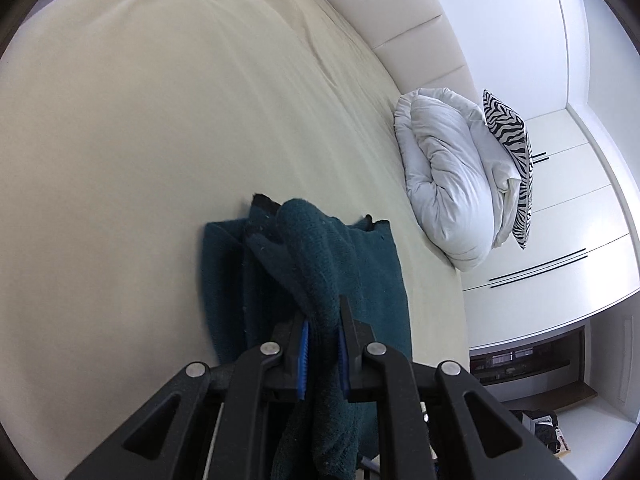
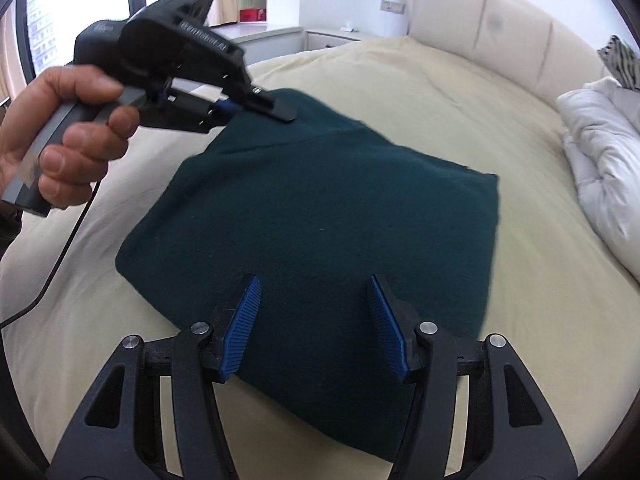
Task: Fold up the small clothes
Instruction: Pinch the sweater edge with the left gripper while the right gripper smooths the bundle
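A dark teal knitted garment (image 2: 320, 216) lies folded on the cream bedsheet (image 2: 440, 92). My left gripper (image 1: 322, 316) is shut on a bunched fold of the teal garment (image 1: 316, 264), lifting it above the rest of the cloth. In the right wrist view a person's hand (image 2: 68, 140) holds the left gripper (image 2: 276, 110) at the garment's far left corner. My right gripper (image 2: 314, 292) stands open just above the garment's near edge, its blue pads (image 2: 240, 328) apart and pressing on nothing.
A rolled white duvet (image 1: 444, 184) and a zebra-print cushion (image 1: 512, 152) lie at the right side of the bed by the padded headboard (image 2: 500, 28). White wardrobe doors (image 1: 576, 216) stand beyond. A black cable (image 2: 60, 256) hangs from the left gripper over the sheet.
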Tool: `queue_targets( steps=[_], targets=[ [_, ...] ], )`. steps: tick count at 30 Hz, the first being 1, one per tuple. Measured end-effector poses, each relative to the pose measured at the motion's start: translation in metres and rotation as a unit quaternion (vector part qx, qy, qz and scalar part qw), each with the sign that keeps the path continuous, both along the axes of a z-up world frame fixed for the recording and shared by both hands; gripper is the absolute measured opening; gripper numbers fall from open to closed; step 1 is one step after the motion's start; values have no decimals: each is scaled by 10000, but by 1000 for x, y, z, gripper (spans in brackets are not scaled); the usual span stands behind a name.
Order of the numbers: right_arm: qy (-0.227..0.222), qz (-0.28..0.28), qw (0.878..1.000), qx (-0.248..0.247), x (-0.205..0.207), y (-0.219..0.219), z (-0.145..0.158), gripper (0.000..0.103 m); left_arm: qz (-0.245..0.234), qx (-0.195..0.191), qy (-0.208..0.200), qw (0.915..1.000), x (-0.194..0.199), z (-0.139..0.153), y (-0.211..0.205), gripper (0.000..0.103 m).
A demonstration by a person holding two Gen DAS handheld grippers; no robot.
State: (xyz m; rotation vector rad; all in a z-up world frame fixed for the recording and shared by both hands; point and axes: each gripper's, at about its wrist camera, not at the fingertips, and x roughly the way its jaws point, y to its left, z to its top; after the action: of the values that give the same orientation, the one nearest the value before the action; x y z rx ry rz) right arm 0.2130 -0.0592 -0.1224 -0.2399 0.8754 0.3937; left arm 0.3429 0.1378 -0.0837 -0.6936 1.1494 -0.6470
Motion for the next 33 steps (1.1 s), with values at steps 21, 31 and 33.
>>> queue_targets(
  steps=[21, 31, 33],
  targets=[
    [584, -532, 9618, 2621, -16, -91, 6, 55, 173, 1914, -1558, 9689, -72, 47, -43, 24],
    [1968, -922, 8804, 4215, -13, -138, -51, 54, -135, 2568, -1328, 9572, -73, -11, -52, 18],
    [2017, -881, 8688, 4435, -13, -140, -52, 56, -216, 2678, -1420, 9527, -73, -9, -59, 18]
  ],
)
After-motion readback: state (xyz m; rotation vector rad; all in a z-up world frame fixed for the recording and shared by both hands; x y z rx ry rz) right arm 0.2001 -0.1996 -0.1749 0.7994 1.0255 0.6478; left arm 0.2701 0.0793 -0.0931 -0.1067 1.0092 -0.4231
